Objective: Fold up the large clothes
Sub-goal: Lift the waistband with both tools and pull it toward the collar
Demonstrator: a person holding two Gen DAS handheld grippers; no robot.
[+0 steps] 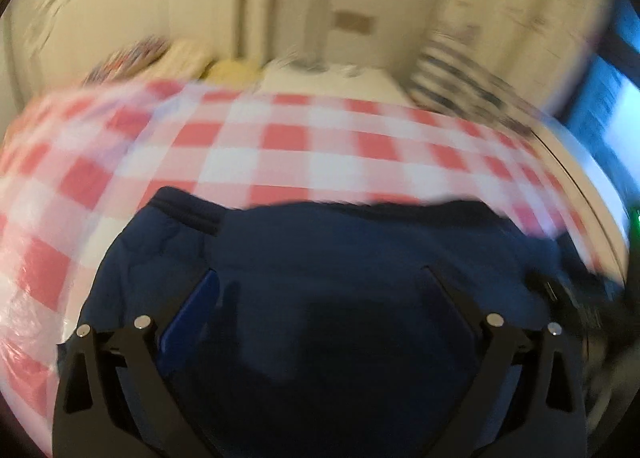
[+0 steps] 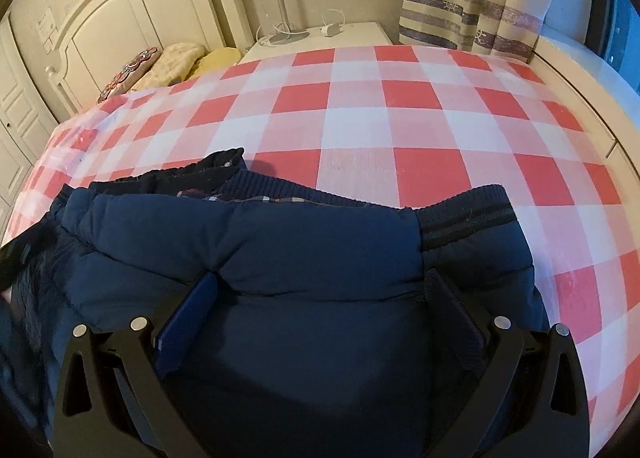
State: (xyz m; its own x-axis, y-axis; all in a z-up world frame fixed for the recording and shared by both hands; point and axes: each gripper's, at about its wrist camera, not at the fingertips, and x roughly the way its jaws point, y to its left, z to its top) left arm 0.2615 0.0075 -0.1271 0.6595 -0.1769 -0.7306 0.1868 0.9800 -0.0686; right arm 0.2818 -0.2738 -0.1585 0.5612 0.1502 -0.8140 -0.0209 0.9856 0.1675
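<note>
A navy padded jacket point(image 2: 280, 234) with ribbed cuffs and a plaid lining lies bunched at the near edge of a bed with a red-and-white check cover point(image 2: 400, 117). My right gripper point(image 2: 322, 282) is open, its fingers spread wide. The jacket's padded fold bulges up between them. The left wrist view is motion-blurred. My left gripper point(image 1: 320, 278) is also open, low over the same jacket point(image 1: 340, 242), with dark fabric filling the gap between its fingers. The check cover point(image 1: 320, 137) stretches beyond.
A cream headboard point(image 2: 132, 5) and pillows point(image 2: 176, 61) stand at the far left. Behind the bed is a white nightstand point(image 2: 352, 33) with a charger and cable. A striped curtain point(image 2: 460, 9) hangs at the back right, beside a white ledge point(image 2: 580, 69).
</note>
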